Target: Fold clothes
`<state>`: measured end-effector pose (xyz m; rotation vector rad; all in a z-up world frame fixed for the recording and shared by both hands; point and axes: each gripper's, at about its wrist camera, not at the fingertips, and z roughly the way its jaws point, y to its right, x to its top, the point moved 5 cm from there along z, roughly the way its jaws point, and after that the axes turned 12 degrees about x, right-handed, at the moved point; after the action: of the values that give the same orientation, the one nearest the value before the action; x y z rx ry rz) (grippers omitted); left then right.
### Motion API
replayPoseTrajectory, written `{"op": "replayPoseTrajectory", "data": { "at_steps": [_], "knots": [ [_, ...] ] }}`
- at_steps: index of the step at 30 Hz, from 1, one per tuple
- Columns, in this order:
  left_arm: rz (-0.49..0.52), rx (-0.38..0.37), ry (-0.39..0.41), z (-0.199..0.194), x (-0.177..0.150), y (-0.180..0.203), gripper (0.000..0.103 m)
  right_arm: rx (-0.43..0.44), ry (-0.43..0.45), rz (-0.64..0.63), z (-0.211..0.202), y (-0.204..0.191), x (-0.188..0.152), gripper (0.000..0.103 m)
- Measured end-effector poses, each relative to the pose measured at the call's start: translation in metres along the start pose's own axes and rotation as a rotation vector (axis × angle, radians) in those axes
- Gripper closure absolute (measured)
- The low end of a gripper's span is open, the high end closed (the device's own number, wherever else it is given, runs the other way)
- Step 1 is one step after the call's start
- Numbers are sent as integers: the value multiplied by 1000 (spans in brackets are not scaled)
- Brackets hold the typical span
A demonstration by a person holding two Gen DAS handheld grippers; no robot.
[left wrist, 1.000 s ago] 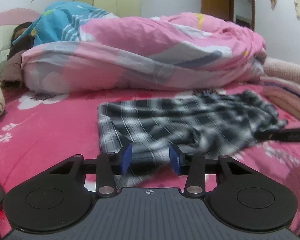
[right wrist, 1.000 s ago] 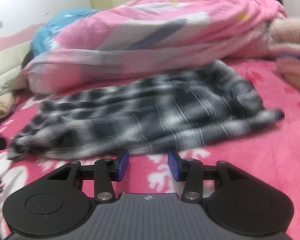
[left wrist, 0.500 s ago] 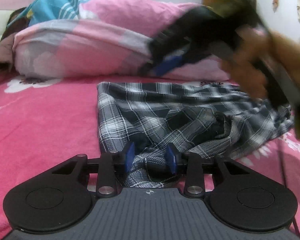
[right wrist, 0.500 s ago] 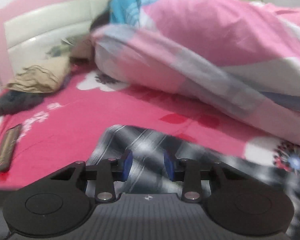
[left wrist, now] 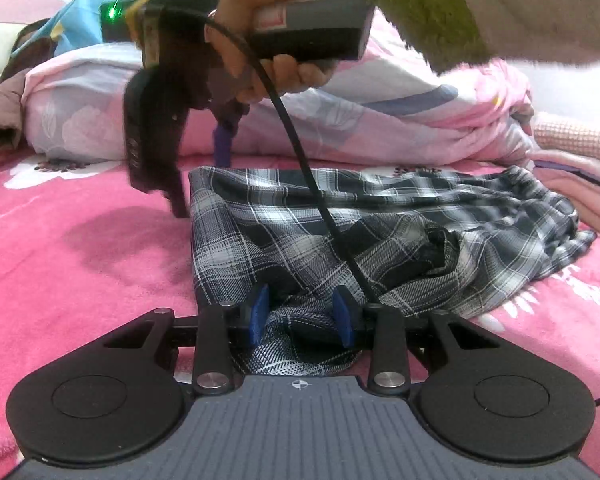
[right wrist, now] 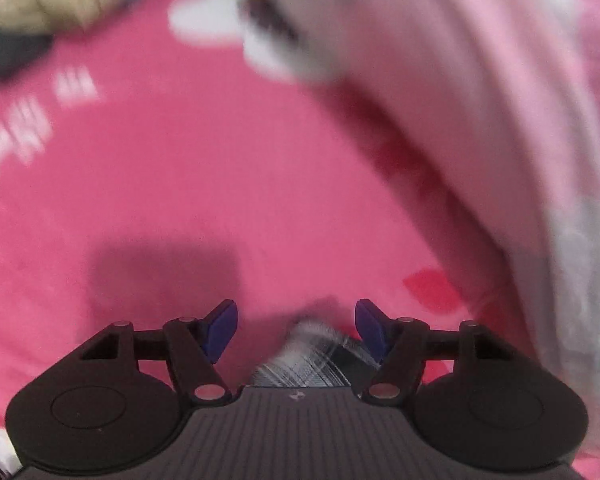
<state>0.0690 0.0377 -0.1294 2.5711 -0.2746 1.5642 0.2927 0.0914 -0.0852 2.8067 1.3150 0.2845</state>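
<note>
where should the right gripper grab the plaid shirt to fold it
Grip the plaid shirt at its far left corner, from above: that edge lies flat and straight on the bed, and the right gripper, whose jaws have just been opening, hangs over it.

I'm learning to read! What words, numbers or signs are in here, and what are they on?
No words can be read.
Red-and-white label on right tool handle: too blurred.
White marks on pink sheet: too blurred.
Small crosshair sign on left tool: no letters.
</note>
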Motion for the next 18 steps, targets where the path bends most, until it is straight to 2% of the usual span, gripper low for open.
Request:
{"op": "replayPoseTrajectory", "data": {
  "at_steps": [2,3,4,6,11,13,16,18],
  "knots": [
    [1,0,0,1,0,0,68,-51,-63,-30,6,0,-3,38],
    [2,1,0,3,1,-1,68,-65,-77,-45,5,-1,-4,48],
    [3,2,0,4,1,-1,68,-75,-89,-59,4,-3,-5,67],
    [4,2,1,5,1,-2,68,-108,-100,-84,1,-6,-8,87],
    [6,2,3,5,1,-3,68,-269,1,-147,-8,-17,-9,92],
    [8,3,4,5,1,-3,68,-267,45,-112,-3,-21,-7,92],
    [8,2,5,5,0,-4,68,-215,214,-6,-3,-16,-1,91],
    [4,-1,5,5,0,-5,68,-167,359,61,-25,-5,-2,87]
  ]
}}
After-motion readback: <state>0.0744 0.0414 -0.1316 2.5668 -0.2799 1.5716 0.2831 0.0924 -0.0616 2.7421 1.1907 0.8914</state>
